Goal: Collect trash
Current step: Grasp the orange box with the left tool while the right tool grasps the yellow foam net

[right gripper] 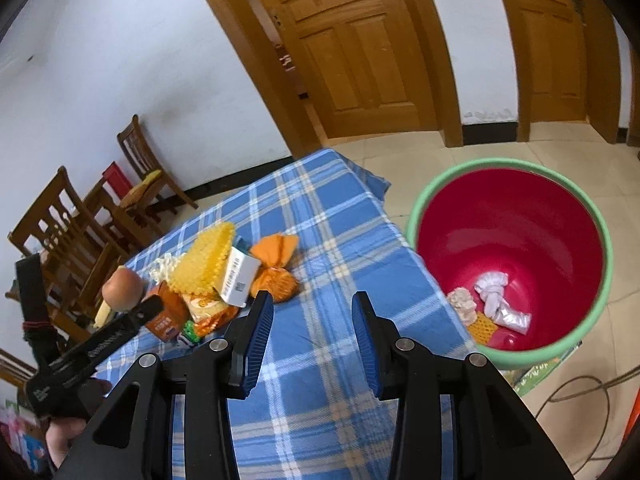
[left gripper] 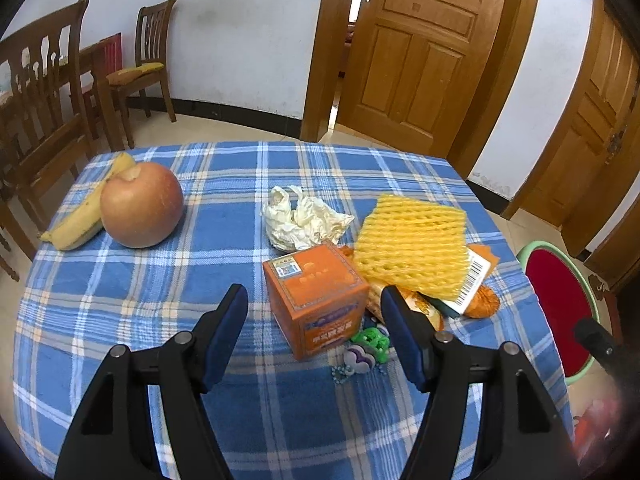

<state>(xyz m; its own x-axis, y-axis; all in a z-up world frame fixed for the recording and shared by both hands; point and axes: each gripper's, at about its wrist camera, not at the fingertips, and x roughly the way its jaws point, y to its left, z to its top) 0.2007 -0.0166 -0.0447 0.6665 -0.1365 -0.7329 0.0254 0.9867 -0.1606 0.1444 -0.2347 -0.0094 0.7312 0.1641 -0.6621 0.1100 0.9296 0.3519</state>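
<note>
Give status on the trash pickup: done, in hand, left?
Done: white knotted bag and scraps lie in the red bin. In hand: nothing; left tongs and right tongs are open and empty. Left: crumpled white paper, yellow foam net, orange box.

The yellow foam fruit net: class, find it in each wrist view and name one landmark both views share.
Left wrist view: yellow foam fruit net, right of centre, beyond the orange box.
Right wrist view: net, left of centre.
Shared landmark: the apple.
</note>
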